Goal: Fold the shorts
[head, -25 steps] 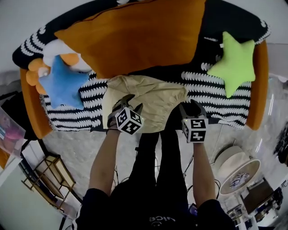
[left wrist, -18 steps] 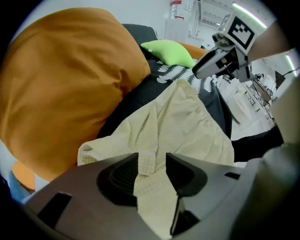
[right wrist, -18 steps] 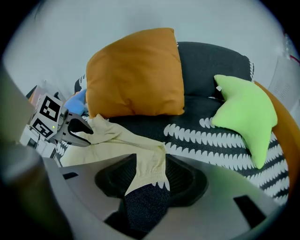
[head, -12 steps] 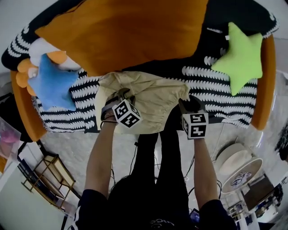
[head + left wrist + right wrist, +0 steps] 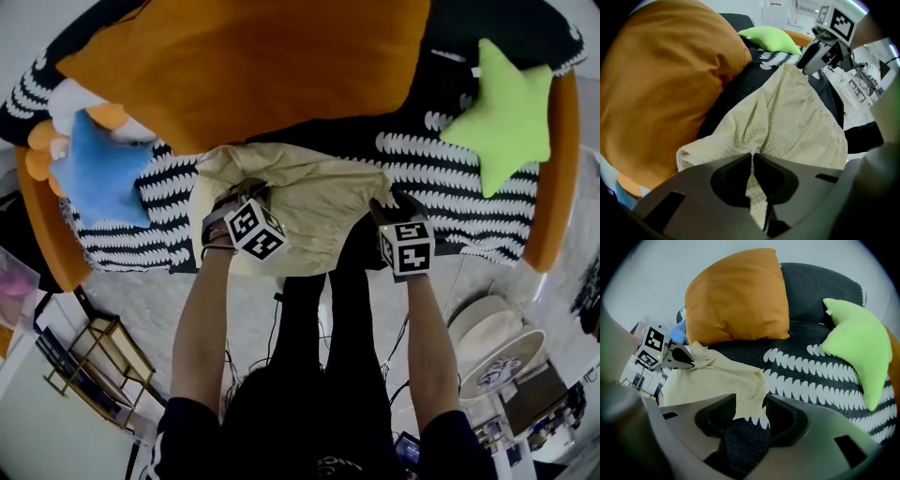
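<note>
Lowered, left hand-held gripper is clamped on one near corner of pale yellow fabric shorts; right hand-held gripper is spread astride the other.

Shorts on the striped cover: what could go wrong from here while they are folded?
The left hand-held gripper pinches only a thin ridge of the shorts, so the cloth may slip out when lifted. The right hand-held gripper is open with just a corner between its jaws; closing may miss it or catch the cover.
</note>
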Demonstrator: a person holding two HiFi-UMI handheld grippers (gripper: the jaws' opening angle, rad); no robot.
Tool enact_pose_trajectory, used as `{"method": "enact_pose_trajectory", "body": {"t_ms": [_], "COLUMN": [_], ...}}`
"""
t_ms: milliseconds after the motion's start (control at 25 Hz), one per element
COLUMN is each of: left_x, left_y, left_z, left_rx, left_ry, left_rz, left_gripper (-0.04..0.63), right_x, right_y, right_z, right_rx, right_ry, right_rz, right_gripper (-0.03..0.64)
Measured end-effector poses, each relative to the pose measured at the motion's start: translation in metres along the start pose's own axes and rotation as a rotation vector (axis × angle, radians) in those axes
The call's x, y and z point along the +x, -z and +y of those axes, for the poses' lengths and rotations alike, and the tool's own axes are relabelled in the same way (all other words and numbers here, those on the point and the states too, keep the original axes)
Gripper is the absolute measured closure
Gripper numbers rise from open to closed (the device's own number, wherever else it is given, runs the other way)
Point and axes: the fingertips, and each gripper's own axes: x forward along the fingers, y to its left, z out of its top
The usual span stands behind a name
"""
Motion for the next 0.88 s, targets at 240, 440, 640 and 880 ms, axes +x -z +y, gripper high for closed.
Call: {"method": "enact_pose_trajectory", "body": {"t_ms": [240,440,640,880], "left_x": [-0.022,-0.043,-0.074,-0.112], "left_y": [-0.005,-0.011,-0.004,0.038], "left_z": [0.032,0.048,0.055,0.039], "left_rx": [-0.161,-0.221,-0.288,-0.315], "left_ry": [-0.080,-0.148,-0.218,-0.252], "left_rz": [-0.063,-0.079,-0.089,-0.089], "left_gripper": [0.577,0.578,0.580,0.580], "right_x": [0.018,0.007,-0.017,-0.054], "right_y": [0.008,0.003,-0.004,0.005], "right_z": [-0.012,-0.007,0.002,0.038], "right_rx": [0.094,-0.071,-0.216,-0.347], "right_ry": [-0.023,-0.049,-0.038,0.015], "right_rz": [0.060,0.061,0.035,-0.057], "right_gripper": [0.479,0.575,0.574,0.574]}}
